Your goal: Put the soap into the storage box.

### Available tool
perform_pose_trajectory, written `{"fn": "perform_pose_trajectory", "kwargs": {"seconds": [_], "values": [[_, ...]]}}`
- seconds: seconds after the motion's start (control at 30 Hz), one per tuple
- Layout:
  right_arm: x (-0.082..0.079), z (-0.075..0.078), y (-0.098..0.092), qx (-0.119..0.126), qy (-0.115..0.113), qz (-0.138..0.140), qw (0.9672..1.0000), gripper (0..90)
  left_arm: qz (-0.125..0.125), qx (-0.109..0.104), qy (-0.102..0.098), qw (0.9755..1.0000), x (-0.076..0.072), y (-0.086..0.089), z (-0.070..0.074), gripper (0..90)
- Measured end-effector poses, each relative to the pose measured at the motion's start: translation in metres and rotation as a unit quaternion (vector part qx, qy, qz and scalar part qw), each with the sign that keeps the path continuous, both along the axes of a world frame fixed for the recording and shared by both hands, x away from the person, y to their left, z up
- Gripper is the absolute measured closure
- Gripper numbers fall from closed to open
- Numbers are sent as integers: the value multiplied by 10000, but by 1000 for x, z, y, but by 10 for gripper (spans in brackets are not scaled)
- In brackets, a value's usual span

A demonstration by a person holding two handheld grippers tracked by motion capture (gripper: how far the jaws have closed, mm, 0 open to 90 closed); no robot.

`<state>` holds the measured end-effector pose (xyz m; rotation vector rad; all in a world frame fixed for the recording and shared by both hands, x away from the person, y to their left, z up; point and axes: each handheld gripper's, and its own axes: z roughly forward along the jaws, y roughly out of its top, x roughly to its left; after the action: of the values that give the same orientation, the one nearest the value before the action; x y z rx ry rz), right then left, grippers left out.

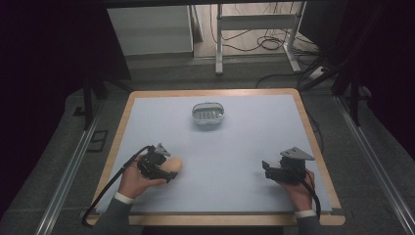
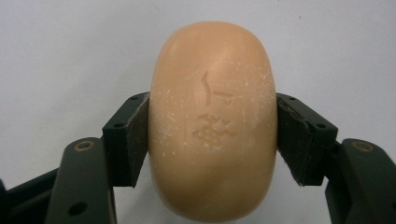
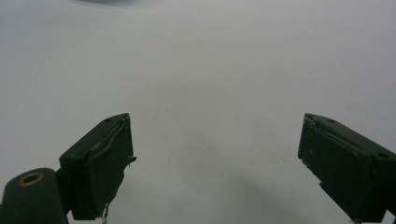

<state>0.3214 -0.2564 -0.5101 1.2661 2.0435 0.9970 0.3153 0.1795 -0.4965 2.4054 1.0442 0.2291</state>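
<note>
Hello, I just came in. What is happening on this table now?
A person works at a table with a gripper in each hand. The left gripper is closed on a tan bar of soap, its pads pressing on both sides, at the near left of the table. The right gripper is open with nothing between its jaws, at the near right. A small grey soap dish stands at the far middle, with no soap in it.

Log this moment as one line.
left gripper: shut on soap bar | right gripper: open, idle | soap dish: far side, empty
</note>
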Motion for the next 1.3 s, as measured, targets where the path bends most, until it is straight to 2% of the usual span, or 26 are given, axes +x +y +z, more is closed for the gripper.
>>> {"fn": "perform_pose_trajectory", "kwargs": {"seconds": [0.2,0.9,1.3], "values": [[0,-1,1,-8,22,29,10000,102,26,-28,-82,10000,5,1,4,327],[0,-3,1,-45,116,55,9999,103,-24,-47,-28,10000,21,-2,7,327],[0,-3,0,-57,122,68,9999,102,-79,-39,-68,9999,28,-6,15,327]]}}
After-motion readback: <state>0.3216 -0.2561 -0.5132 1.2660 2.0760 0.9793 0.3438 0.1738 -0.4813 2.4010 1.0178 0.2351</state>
